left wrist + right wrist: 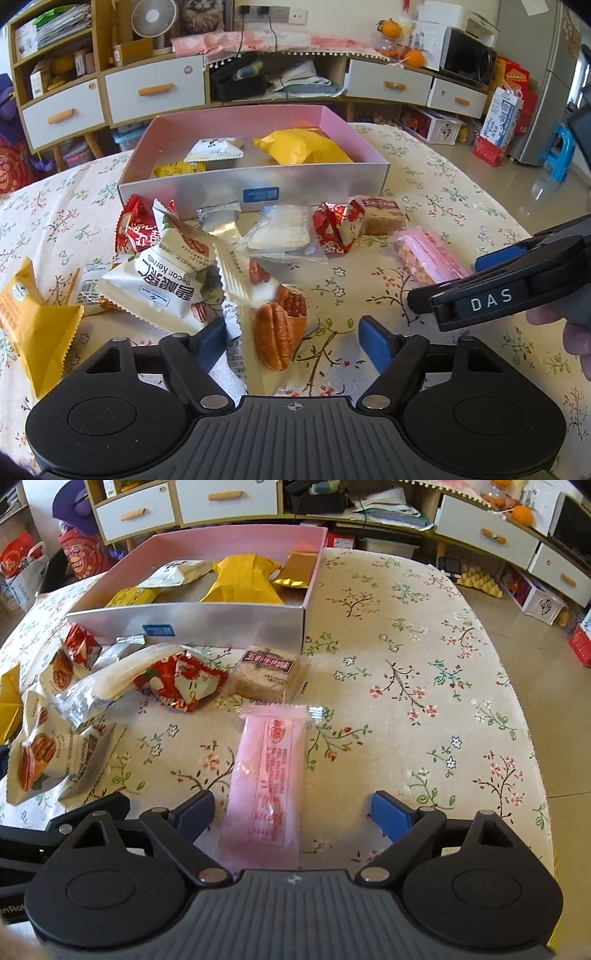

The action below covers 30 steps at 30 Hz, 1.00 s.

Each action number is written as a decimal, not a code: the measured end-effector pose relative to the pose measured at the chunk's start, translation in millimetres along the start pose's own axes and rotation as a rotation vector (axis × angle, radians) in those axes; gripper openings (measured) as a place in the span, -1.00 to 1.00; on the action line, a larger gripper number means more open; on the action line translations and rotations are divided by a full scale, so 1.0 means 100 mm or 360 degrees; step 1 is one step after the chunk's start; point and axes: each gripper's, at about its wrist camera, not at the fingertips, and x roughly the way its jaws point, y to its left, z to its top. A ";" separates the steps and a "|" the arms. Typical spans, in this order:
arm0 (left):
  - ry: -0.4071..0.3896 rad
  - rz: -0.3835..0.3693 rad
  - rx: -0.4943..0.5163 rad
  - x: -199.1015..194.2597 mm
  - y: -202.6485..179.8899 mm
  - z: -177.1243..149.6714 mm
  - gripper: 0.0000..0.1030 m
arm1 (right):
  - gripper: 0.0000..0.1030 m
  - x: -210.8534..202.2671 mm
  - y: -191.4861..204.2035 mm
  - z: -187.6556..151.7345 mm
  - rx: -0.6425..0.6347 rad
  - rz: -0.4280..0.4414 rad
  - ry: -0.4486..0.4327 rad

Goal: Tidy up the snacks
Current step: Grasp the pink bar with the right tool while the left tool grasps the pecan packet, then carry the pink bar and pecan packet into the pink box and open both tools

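Our right gripper (291, 814) straddles the near end of the pink snack bar (269, 771), which lies on the tabletop (406, 664) with its long axis running straight ahead along the fingers. The jaws stand wide, pads clear of the wrapper on both sides. Our left gripper (293, 341) likewise brackets a pecan packet (273, 325), nothing gripped. The box (207, 624) sits ahead and left; we judge a straight squeeze across the bar's width comes next.
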 end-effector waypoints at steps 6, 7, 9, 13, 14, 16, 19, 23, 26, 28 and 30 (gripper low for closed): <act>0.0012 0.0013 -0.0032 0.02 0.04 0.02 0.27 | 0.35 -0.03 0.04 0.01 -0.0039 0.0020 -0.0030; 0.0013 0.0017 -0.0031 0.02 0.04 0.02 0.23 | 0.32 -0.04 0.05 0.01 -0.0046 0.0024 -0.0032; 0.0011 0.0022 -0.0029 0.03 0.05 0.03 0.20 | 0.20 -0.05 0.07 0.01 -0.0062 0.0030 -0.0037; 0.0011 0.0025 -0.0016 0.04 0.03 0.04 0.17 | 0.05 -0.06 0.10 0.00 -0.0089 0.0042 -0.0049; 0.0010 0.0030 -0.0010 0.05 0.03 0.04 0.13 | -0.01 -0.07 0.10 0.01 -0.0091 0.0047 -0.0050; 0.0007 0.0039 0.0000 0.05 0.02 0.05 0.02 | -0.15 -0.07 0.11 0.01 -0.0096 0.0049 -0.0055; 0.0009 0.0028 0.0000 0.05 0.02 0.06 -0.05 | -0.35 -0.08 0.11 0.02 -0.0099 0.0047 -0.0057; 0.0007 0.0014 0.0014 0.03 0.01 0.07 -0.10 | -0.43 -0.09 0.11 0.02 -0.0102 0.0042 -0.0060; 0.0009 0.0002 0.0022 0.01 0.00 0.08 -0.12 | -0.43 -0.11 0.10 0.03 -0.0092 0.0045 -0.0059; 0.0014 -0.0010 0.0019 -0.01 0.00 0.08 -0.12 | -0.43 -0.13 0.09 0.03 -0.0083 0.0051 -0.0065; 0.0014 -0.0016 0.0021 -0.02 -0.01 0.09 -0.12 | -0.43 -0.16 0.08 0.04 -0.0074 0.0055 -0.0078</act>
